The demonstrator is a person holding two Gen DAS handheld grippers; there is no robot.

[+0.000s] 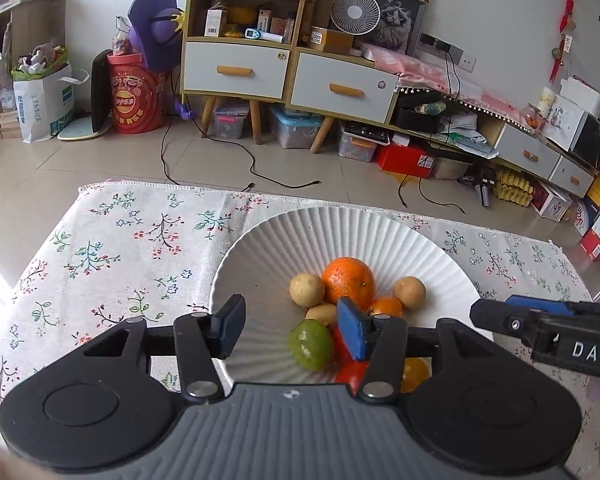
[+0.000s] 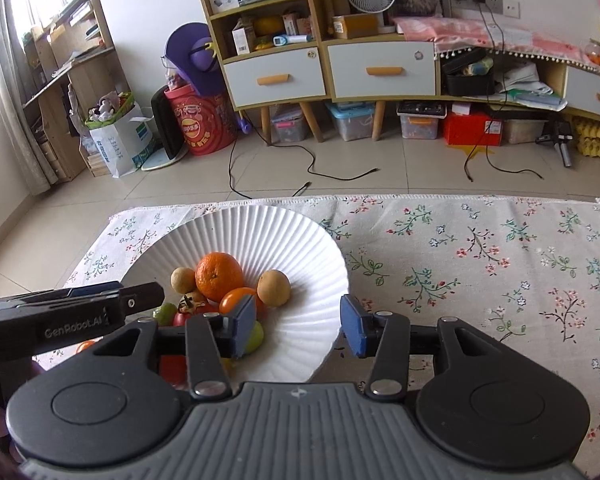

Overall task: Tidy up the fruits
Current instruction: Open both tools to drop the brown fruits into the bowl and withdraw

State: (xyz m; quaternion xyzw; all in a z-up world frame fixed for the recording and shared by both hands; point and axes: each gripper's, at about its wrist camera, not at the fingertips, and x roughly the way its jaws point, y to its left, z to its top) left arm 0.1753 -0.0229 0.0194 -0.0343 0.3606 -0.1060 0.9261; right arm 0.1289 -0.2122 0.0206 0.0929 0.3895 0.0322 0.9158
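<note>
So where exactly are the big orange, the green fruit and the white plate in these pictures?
big orange (image 1: 349,283): left wrist view, middle of its peel.
green fruit (image 1: 310,344): left wrist view, middle of its skin.
white plate (image 2: 300,240): right wrist view, bare ribbed wall at the far right side.

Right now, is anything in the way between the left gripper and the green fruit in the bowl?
Nothing visible is. The left gripper is open above the white bowl, and the green fruit lies right between its fingers, uncovered. A red fruit touches its right side, beside it, not on top.
</note>
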